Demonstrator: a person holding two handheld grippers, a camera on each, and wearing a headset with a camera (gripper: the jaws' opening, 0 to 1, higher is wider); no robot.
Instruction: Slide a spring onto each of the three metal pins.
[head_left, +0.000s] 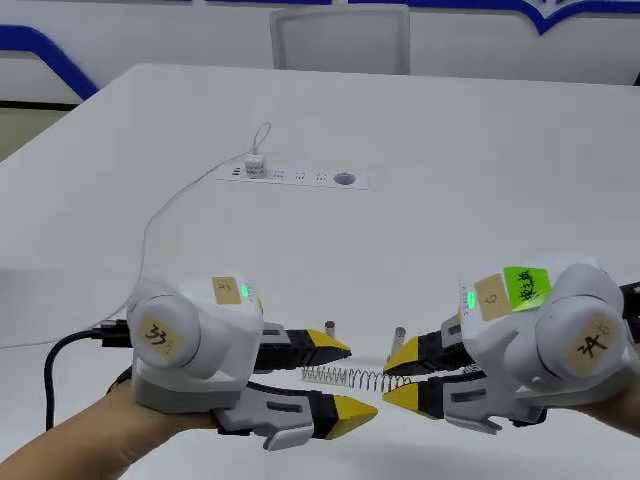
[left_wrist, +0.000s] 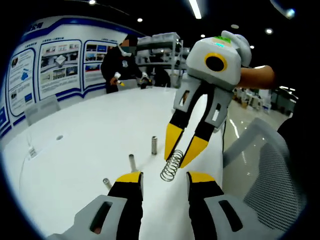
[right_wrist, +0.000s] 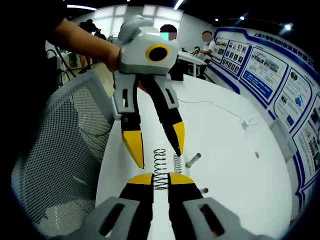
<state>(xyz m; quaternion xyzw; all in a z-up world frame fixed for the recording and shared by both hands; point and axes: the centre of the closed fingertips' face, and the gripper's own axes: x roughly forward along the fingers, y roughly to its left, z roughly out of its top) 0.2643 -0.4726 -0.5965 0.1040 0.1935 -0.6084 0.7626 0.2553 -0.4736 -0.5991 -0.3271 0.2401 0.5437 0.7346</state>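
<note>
A long thin steel spring (head_left: 343, 377) hangs level above the white table (head_left: 420, 200), and my right gripper (head_left: 400, 376) is shut on one end of it. Its free end lies between the yellow tips of my open left gripper (head_left: 350, 378), apart from both. The right gripper view has the spring (right_wrist: 160, 170) rising from the right gripper (right_wrist: 160, 181) towards the left gripper (right_wrist: 156, 150). Short metal pins (head_left: 330, 327) (head_left: 398, 335) stand upright just behind the spring. Three pins (left_wrist: 154, 145) (left_wrist: 132, 162) (left_wrist: 107, 183) stand ahead of the left gripper (left_wrist: 165, 177), beside the spring (left_wrist: 171, 166).
A flush socket strip (head_left: 290, 176) with a white plug and cable (head_left: 255, 163) sits mid-table. A grey chair (head_left: 340, 40) stands at the far edge and a mesh chair (right_wrist: 75, 150) at the near edge. People stand in the background.
</note>
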